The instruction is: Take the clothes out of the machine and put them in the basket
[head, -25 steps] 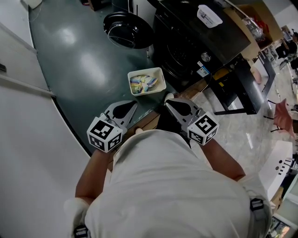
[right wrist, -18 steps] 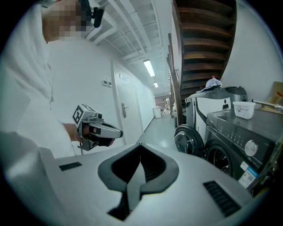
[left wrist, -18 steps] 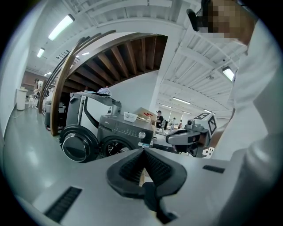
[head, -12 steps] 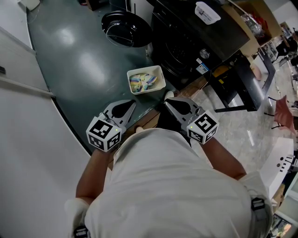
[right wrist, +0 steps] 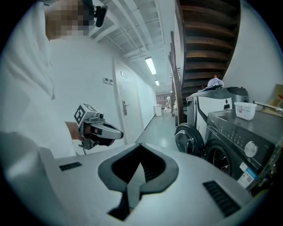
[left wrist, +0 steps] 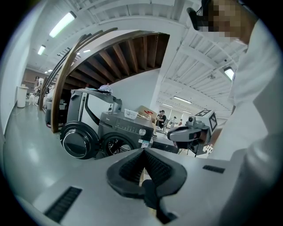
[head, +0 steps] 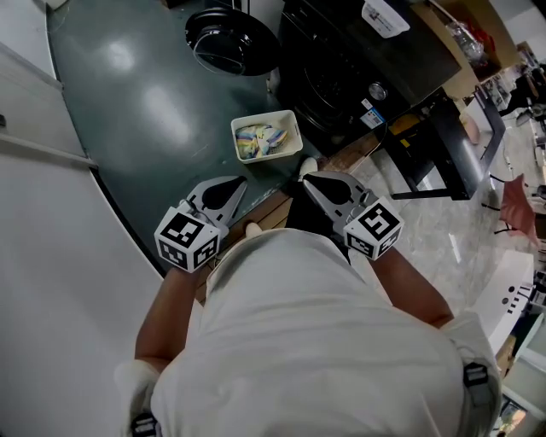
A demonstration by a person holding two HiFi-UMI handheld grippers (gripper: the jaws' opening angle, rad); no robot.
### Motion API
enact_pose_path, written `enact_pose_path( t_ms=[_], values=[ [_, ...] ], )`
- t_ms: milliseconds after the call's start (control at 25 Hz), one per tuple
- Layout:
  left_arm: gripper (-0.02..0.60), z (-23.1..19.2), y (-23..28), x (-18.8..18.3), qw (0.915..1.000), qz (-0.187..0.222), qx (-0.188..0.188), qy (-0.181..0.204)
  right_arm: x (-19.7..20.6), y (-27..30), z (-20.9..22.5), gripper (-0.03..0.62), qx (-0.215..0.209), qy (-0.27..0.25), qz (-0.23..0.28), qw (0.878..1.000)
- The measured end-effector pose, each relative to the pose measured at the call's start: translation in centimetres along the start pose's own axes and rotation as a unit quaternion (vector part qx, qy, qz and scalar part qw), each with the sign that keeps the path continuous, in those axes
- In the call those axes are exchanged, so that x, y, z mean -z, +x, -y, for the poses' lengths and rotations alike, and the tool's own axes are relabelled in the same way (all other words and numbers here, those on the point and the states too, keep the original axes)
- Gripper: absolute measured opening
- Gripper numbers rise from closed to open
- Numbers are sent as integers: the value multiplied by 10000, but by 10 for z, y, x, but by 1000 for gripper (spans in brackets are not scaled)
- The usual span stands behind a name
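Note:
A dark front-loading washing machine (head: 341,68) stands ahead with its round door (head: 232,43) swung open to the left. On the green floor in front of it sits a white basket (head: 290,147) holding pale coloured clothes (head: 260,139). My left gripper (head: 241,182) and right gripper (head: 307,177) hover side by side close to my body, short of the basket, both shut and empty. The left gripper view shows the machine (left wrist: 126,130), its door (left wrist: 78,142) and the right gripper (left wrist: 177,133). From the right gripper view I see the machine (right wrist: 239,132) and the left gripper (right wrist: 116,131).
A white tub (head: 384,17) rests on top of the machine, with a cardboard box (head: 465,38) behind it. A black frame stand (head: 444,145) is to the right. A white wall (head: 43,196) bounds the left, and a wooden staircase (left wrist: 128,53) rises overhead.

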State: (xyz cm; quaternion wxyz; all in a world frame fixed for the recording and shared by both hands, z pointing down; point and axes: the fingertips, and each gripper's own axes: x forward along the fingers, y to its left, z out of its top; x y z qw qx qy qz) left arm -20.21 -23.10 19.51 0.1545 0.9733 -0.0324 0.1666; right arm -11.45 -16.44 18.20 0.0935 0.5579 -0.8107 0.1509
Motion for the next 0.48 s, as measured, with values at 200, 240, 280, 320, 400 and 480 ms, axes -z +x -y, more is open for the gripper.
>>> enact_pose_path(
  t_ms=[200, 240, 280, 320, 400, 480],
  values=[
    [-3, -2, 6, 4, 10000, -34, 39, -58, 4, 1, 2, 5, -28, -3, -80, 10000],
    [-3, -2, 8, 4, 10000, -44, 48, -69, 5, 1, 2, 5, -37, -5, -97, 9999],
    [-3, -3, 10, 5, 9999, -56, 54, -79, 6, 2, 3, 5, -45, -8, -109, 9999],
    [-3, -4, 13, 6, 9999, -65, 59, -90, 7, 2, 5, 5, -53, -14, -116, 9999],
    [-3, -7, 19, 8, 9999, -83, 62, -107, 10, 5, 8, 5, -76, -40, -132, 9999],
    [-3, -11, 25, 9, 9999, -103, 59, -116, 14, 8, 12, 5, -109, -70, -155, 9998]
  ],
)
